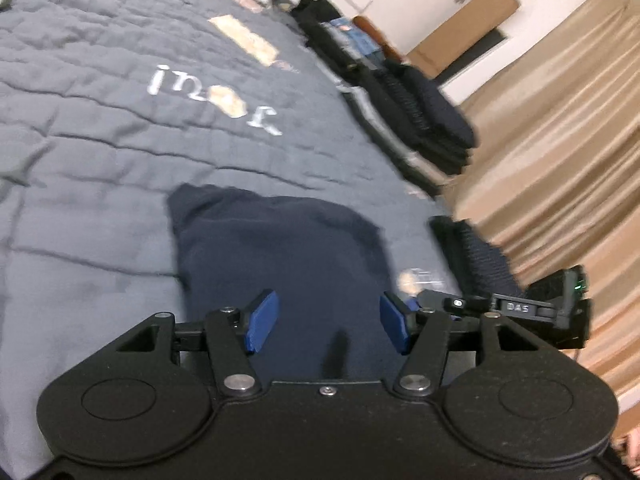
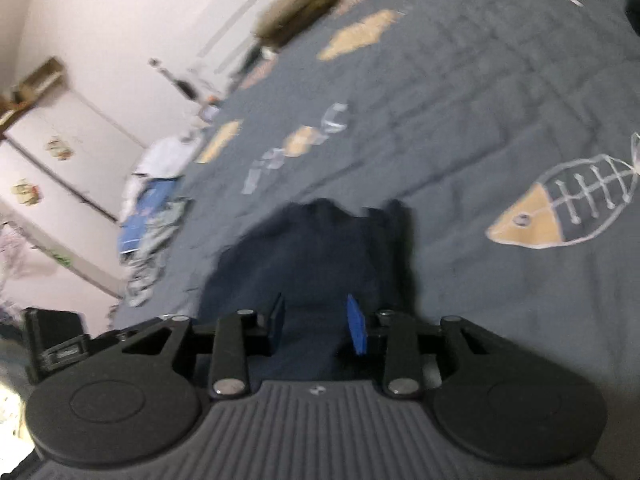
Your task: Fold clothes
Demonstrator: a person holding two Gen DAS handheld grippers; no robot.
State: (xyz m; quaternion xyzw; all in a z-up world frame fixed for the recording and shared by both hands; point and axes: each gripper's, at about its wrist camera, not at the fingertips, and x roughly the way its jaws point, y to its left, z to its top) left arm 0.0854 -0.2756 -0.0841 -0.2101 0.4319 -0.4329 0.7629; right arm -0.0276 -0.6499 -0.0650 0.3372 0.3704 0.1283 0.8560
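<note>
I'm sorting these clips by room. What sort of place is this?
Most likely a bedroom: a quilted grey bedspread, tan curtains and stacked folded clothes along the bed's edge.

My own black gripper body (image 1: pixel 328 420) hides the near end of the dark navy folded garment (image 1: pixel 280 248). Motion smears the heap of pale clothes (image 2: pixel 152 216) by the wall, contents unreadable. The stacked dark clothes (image 1: pixel 424 120) blur together too.

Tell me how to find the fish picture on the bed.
Start at the big grey quilt covering the bed. In the right wrist view, look right of the dark blue garment. The fish has a tan head and a white-outlined skeleton body, unlike the plain tan patches nearby.
</note>
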